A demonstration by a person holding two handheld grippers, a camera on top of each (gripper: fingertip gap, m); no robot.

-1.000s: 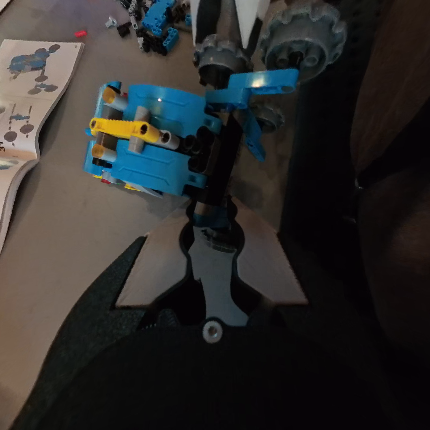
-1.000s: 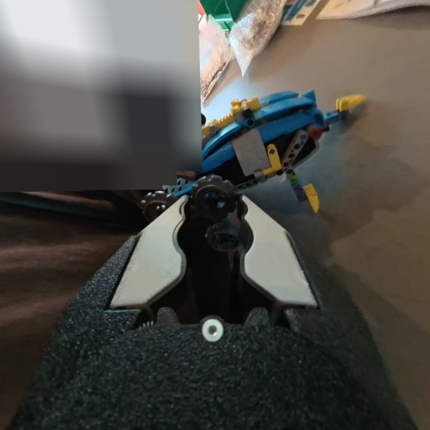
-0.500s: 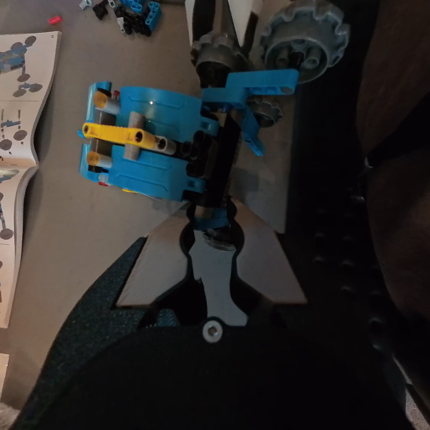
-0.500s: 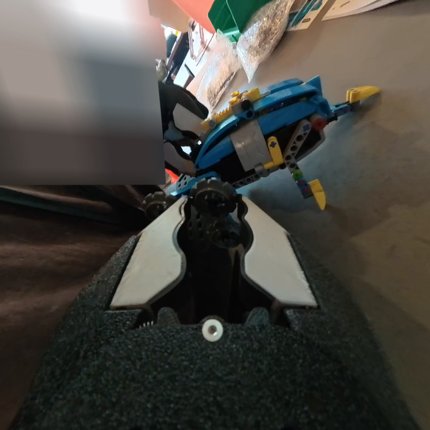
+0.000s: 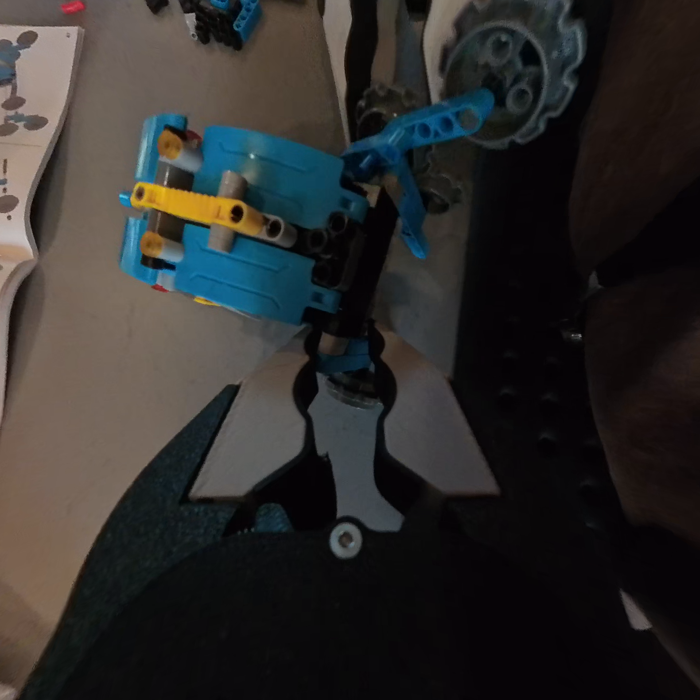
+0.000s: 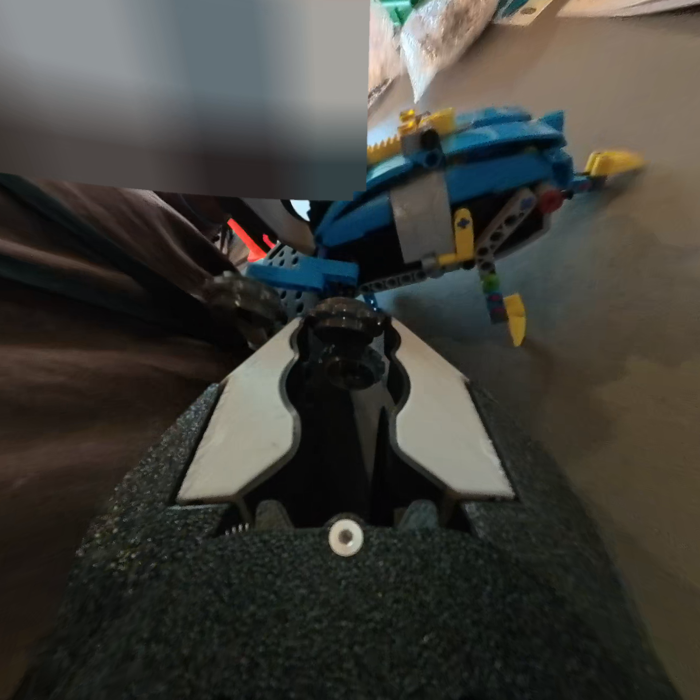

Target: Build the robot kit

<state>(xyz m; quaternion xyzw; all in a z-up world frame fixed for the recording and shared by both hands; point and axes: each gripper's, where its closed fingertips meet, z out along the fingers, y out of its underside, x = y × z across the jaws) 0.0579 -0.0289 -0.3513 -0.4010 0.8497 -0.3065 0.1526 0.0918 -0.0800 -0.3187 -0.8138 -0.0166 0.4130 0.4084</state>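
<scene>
A blue, yellow and black brick-built model (image 5: 242, 235) hangs above the grey table. My left gripper (image 5: 346, 346) is shut on the model's near end, a black and blue stub. A blue perforated arm (image 5: 435, 123) sticks out toward a large grey toothed wheel (image 5: 513, 72). In the right wrist view the same model (image 6: 466, 197) shows side-on with yellow claw tips (image 6: 517, 318). My right gripper (image 6: 346, 329) is shut on a dark toothed wheel (image 6: 346, 320) at the model's underside; a second dark wheel (image 6: 242, 299) sits just left.
An open instruction booklet (image 5: 22, 125) lies at the table's left. Loose blue and black pieces (image 5: 223, 19) lie at the far edge, with a small red piece (image 5: 72, 5). Clear bags (image 6: 435, 34) lie far off. Dark brown cloth (image 6: 94, 341) fills the side. My hands' fingertips stand some 8 centimetres from each other. The small red piece (image 5: 72, 5) is about equally far from each gripper, around 30 centimetres.
The model has tilted slightly and its blue arm now angles up toward the large wheel. The right wrist view has moved closer to the model. Both grips hold.
</scene>
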